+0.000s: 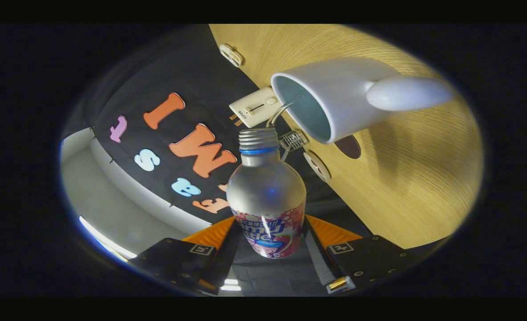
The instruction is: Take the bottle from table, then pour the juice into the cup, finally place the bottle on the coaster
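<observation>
Dim, fisheye-bent scene; bright strip light point(105, 240) glares at eight o'clock, cup point(335, 96) shadow falls on table point(415, 178) toward four o'clock, edges blur

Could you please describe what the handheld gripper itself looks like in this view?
The gripper has two flat, angular finger plates, each carrying a small square fiducial marker near its inner edge. The right plate shows round rivets or screws and a small brass-coloured fitting at its base.

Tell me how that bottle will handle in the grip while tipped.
The bottle, clamped between both fingers, looks metallic and smooth, so probably stiff but slippery. With liquid streaming from its open neck into the cup, it likely lightens. Round-bodied, it could roll if laid down.
</observation>
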Available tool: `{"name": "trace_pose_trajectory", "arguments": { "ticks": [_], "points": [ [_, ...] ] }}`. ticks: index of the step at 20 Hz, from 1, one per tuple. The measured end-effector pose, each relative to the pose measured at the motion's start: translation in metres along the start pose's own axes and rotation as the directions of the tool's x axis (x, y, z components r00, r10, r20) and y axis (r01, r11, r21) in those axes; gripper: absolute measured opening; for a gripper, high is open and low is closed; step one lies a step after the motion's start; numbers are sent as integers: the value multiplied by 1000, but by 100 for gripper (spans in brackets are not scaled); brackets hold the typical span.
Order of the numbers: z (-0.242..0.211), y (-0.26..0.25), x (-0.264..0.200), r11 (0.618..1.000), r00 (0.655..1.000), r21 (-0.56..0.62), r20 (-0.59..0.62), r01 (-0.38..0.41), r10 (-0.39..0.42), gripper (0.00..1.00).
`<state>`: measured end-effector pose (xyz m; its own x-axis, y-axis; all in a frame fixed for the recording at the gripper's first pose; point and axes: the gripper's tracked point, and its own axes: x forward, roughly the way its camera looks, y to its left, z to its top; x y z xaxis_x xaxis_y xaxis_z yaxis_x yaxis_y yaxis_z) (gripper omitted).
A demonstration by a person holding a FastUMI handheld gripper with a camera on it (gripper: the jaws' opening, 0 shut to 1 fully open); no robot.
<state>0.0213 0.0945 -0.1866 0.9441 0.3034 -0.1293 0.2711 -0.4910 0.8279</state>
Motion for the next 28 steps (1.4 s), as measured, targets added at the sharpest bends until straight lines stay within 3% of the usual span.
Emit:
{"name": "trace_pose_trajectory", "arguments": {
  "ticks": [7,28],
  "points": [
    [1,10,0,998,999,42,14,-48,47,77],
    [-3,21,1,990,996,111,-8,-87,88,77]
  ]
}}
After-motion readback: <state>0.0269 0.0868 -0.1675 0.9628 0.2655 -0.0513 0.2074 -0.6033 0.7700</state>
